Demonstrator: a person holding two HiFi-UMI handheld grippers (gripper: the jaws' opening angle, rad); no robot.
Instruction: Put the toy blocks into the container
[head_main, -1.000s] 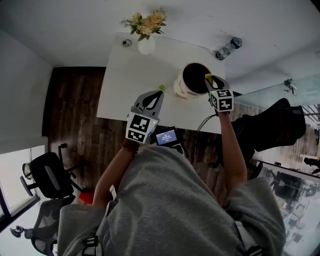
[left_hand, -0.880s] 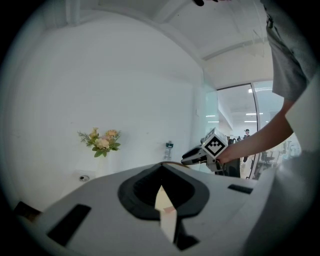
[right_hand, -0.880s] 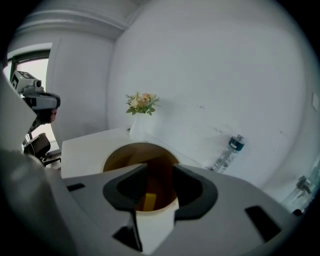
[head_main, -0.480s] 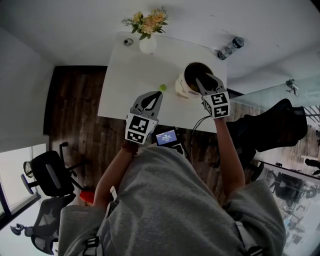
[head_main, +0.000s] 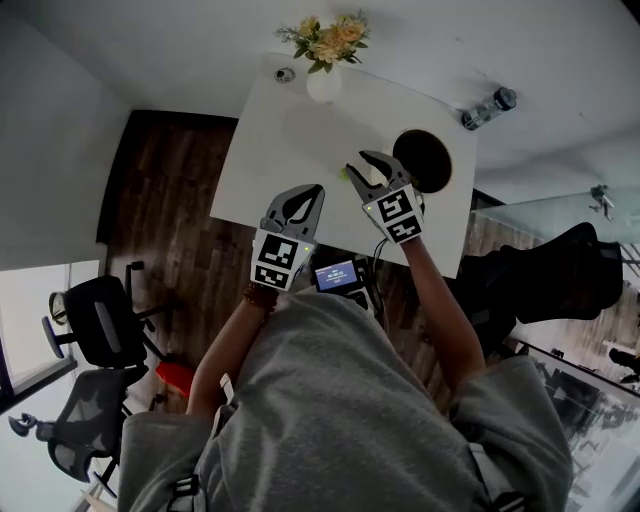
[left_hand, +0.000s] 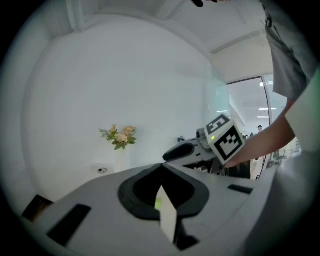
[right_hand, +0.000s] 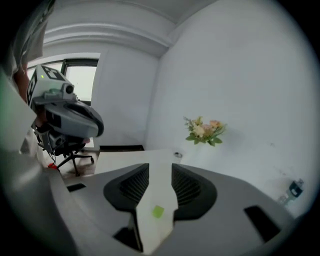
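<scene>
A small green block (head_main: 347, 172) lies on the white table (head_main: 290, 130), left of the round container (head_main: 425, 165) with its dark inside. My right gripper (head_main: 358, 165) hovers over this block with its jaws apart and nothing between the pads. In the right gripper view the block (right_hand: 157, 211) shows on the tabletop through the gap of the right gripper (right_hand: 160, 167). My left gripper (head_main: 318, 188) hangs near the table's front edge, its tips meeting, empty. The left gripper (left_hand: 161, 167) view shows a sliver of the green block (left_hand: 159, 203) and the right gripper's finger (left_hand: 180, 151).
A white vase of flowers (head_main: 325, 80) and a small round object (head_main: 285, 73) stand at the table's far edge. A water bottle (head_main: 490, 103) lies at the far right corner. A device with a blue screen (head_main: 335, 273) sits below the front edge. Office chairs (head_main: 95, 330) stand on the floor.
My right gripper has moved left from over the container to above the green block; the yellow-green piece once at its tips is gone. The left gripper has stayed put.
</scene>
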